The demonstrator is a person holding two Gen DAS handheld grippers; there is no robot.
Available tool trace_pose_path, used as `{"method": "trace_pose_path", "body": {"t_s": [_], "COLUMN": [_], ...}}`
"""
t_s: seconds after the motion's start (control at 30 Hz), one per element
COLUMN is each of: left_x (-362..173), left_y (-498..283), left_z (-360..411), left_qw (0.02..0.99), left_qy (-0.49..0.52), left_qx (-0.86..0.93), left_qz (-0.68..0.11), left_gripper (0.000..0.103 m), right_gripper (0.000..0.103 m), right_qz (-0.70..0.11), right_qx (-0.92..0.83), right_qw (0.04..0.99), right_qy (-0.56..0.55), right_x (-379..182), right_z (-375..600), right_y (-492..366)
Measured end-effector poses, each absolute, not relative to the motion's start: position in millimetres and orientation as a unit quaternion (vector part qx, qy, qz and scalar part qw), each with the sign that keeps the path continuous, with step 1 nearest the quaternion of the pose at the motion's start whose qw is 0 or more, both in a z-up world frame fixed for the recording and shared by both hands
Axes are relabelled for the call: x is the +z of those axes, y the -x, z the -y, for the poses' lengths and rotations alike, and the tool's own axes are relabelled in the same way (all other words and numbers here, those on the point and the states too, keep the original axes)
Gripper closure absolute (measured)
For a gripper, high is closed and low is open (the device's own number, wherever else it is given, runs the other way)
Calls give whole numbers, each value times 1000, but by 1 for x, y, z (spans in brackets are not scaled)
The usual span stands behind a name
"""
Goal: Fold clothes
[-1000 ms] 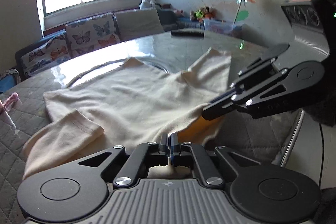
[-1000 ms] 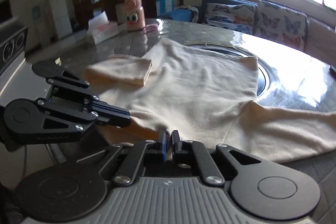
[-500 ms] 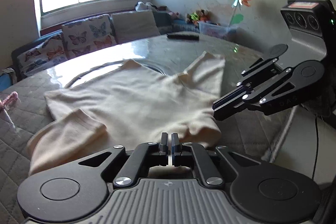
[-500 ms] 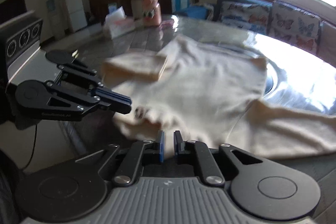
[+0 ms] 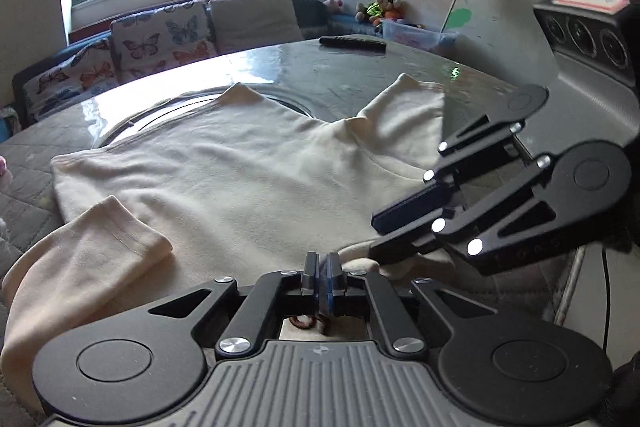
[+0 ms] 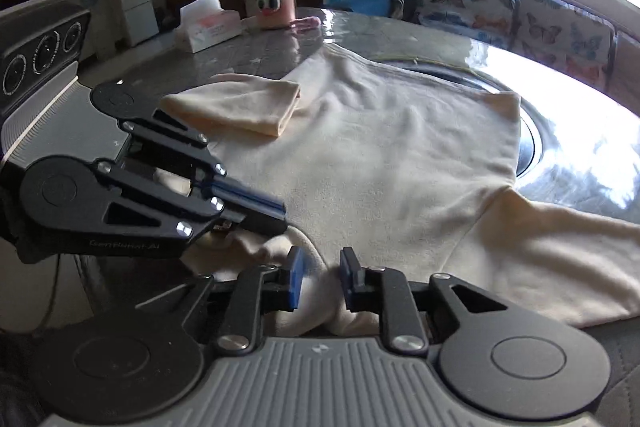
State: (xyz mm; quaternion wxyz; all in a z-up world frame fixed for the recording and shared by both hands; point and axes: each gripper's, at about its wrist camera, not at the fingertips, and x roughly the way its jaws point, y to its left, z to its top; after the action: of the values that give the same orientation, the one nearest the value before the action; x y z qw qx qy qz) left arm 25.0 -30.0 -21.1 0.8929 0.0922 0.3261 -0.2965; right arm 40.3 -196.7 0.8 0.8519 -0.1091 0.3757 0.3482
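Note:
A cream shirt [image 5: 248, 187] lies spread on the round table, neckline toward me. Its left sleeve [image 5: 112, 239] is folded in over the body, and the other sleeve [image 5: 408, 123] lies stretched out. My left gripper [image 5: 322, 267] is shut at the collar edge, with bunched cloth and a brown label showing under its fingers. In the right wrist view the left gripper [image 6: 280, 217] meets the neckline of the shirt [image 6: 400, 163]. My right gripper [image 6: 322, 279] is open, with a ridge of collar cloth loose between its fingers. In the left wrist view the right gripper [image 5: 374, 235] hangs over the collar.
A glass-topped table [image 5: 280, 67] carries a dark flat object [image 5: 352, 42] at the far side, plus a pink bottle [image 6: 274, 1] and a tissue box [image 6: 208, 27]. A sofa with butterfly cushions [image 5: 160, 39] stands behind it. The table rim runs close on my near side.
My right gripper has opened and let go of the collar. The lifted near edge of the shirt has dropped back onto the table. The left gripper stays shut.

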Motion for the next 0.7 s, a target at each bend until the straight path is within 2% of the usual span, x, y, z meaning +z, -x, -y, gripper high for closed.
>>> {"method": "trace_pose_path", "body": {"t_s": [0.13,0.27,0.33,0.4,0.53,0.63,0.7], "left_x": [-17,-18,-18,-18,-18,-17,-17], "left_y": [-37,-50,-52,-51,-47,-41,-38], "left_z": [16,-2,-11,-21,-40,-55,-66], "left_qw": [902,911,917,924,939,950,955], "left_qy": [-60,-33,-38,-48,-73,-84,-89], "left_qx": [-272,-234,-212,-185,-123,-69,-28], "left_qz": [-330,-339,-337,-331,-312,-292,-280], "left_gripper": [94,90,85,76,76,74,61], "right_gripper": [73,72,68,67,66,61,60], "right_qz": [-379,-374,-374,-373,-383,-382,-383], "right_qx": [345,325,314,302,282,280,279], "right_qw": [853,865,869,873,877,877,877], "right_qy": [98,83,78,81,73,74,77], "right_x": [3,6,3,-2,-12,-15,-15], "right_z": [198,199,199,199,201,203,203], "right_y": [-52,-79,-94,-106,-121,-122,-122]}}
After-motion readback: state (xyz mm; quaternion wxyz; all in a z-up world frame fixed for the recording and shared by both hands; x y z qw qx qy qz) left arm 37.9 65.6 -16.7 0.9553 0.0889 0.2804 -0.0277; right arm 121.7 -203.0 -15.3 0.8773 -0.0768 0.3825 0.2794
